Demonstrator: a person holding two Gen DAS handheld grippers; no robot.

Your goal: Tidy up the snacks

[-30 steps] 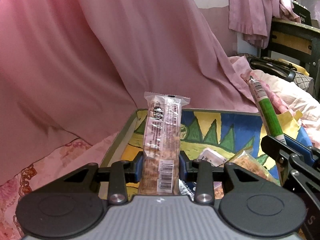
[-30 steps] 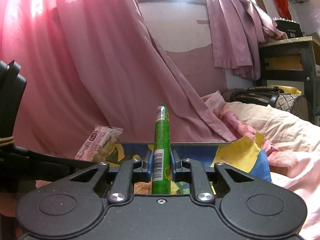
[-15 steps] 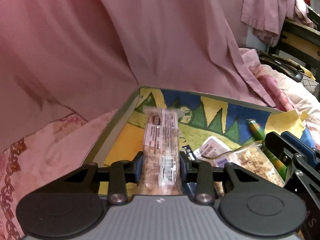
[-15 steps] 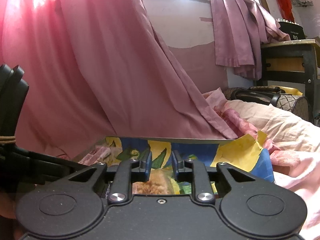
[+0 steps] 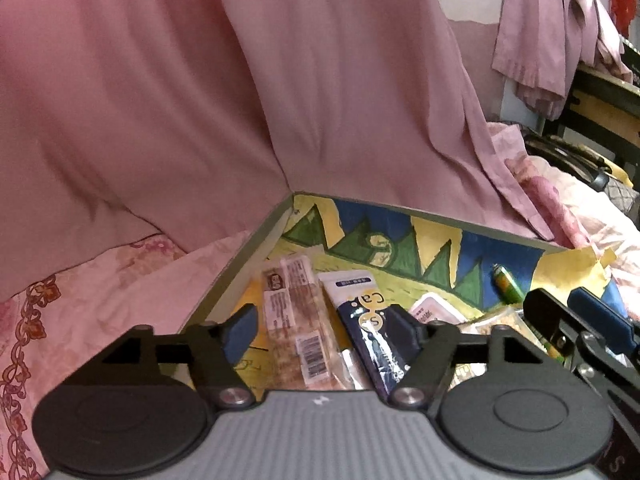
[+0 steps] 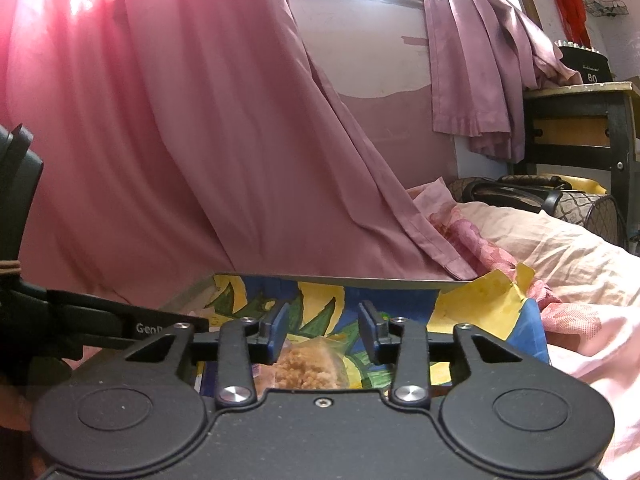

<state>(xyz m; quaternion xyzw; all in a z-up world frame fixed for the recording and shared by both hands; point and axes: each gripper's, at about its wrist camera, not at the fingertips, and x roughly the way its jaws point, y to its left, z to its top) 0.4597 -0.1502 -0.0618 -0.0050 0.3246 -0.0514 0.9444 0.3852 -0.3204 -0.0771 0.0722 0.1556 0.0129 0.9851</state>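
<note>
As both claws open | box (image 5: 256, 240): one cracker bar (image 5: 298, 320), one green stick (image 5: 506, 288)

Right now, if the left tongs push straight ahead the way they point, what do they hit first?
Most likely the clear-wrapped snack bar, lying flat in the painted box between the opening left tongs, with no pad touching it. The dark blue packet lies just beside it. Depth is hard to judge here.

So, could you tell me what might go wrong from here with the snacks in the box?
1. The left gripper is opening with the cracker bar lying between its fingers; pulling back carelessly might drag it or the dark Ca packet.
2. The right gripper, also opening, hangs low over the crumbly snack bag and could snag it.
</note>
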